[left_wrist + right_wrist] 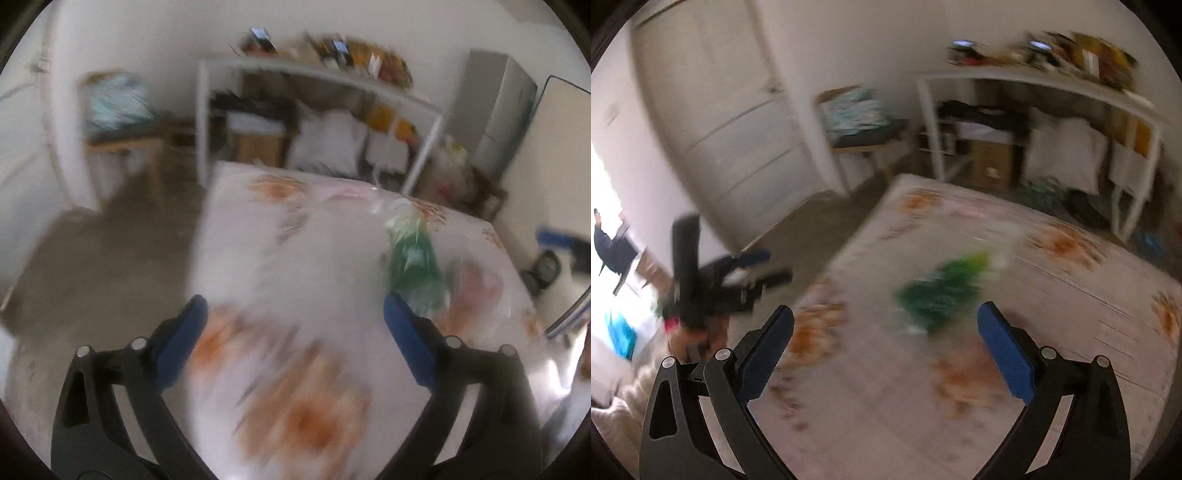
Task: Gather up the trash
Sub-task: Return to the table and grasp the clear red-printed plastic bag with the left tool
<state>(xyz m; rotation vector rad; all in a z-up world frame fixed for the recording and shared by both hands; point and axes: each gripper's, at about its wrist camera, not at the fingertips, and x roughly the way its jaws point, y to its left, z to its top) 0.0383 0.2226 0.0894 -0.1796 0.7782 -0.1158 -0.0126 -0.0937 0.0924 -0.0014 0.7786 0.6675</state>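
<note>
Trash: green wrapper (pixel 942 295) lies mid-bed on floral sheet (pixel 1071 295), w/ clear plastic around. Both claws, left gripper (pixel 293 323) & right gripper (pixel 886 328), spread wide, empty. Slow down, approach from above, pinch crumpled middle.

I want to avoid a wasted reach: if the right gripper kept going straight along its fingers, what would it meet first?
Probably the green plastic wrapper lying on the floral bedsheet, ahead of the open right gripper; blur leaves depth uncertain.

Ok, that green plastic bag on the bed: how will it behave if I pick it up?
The green plastic bag looks crumpled and thin, so probably floppy and light. It likely sags from whichever fold is pinched. On the soft floral bedcover, pushing it would probably bunch it, not slide it.
</note>
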